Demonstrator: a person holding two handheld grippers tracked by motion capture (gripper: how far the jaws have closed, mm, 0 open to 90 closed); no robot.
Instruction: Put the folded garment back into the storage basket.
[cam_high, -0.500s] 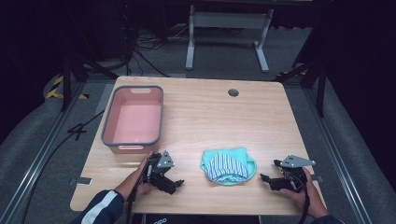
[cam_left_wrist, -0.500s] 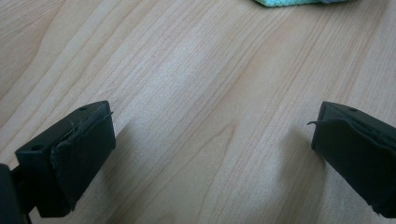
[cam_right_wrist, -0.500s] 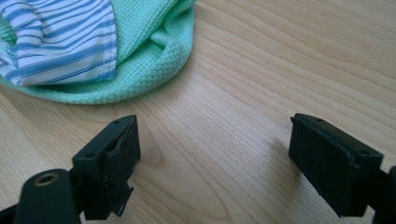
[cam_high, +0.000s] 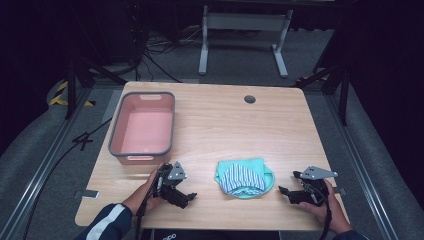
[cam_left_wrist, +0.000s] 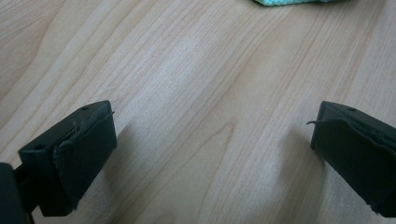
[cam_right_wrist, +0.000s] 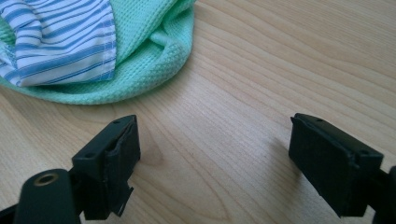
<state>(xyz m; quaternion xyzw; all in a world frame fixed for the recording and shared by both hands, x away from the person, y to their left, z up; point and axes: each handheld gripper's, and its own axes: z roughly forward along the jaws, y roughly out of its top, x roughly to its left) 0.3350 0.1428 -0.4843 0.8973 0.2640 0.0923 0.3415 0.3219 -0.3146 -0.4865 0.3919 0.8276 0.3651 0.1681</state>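
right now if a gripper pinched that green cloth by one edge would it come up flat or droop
Probably droop: the green cloth lies in soft folds, so it looks limp. It likely weighs little, being thin knit. The striped cloth lies bundled on top and might slide off or get dragged along.

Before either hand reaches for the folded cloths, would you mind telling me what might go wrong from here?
1. The striped cloth lies on top of the green cloth; a shallow pinch may lift just one layer, or unfold the stack.
2. Both the left gripper and the right gripper are open and face the pile from opposite sides, so they might collide or tug against each other.
3. The pink bin stands behind the left hand; a dangling cloth could catch its rim.
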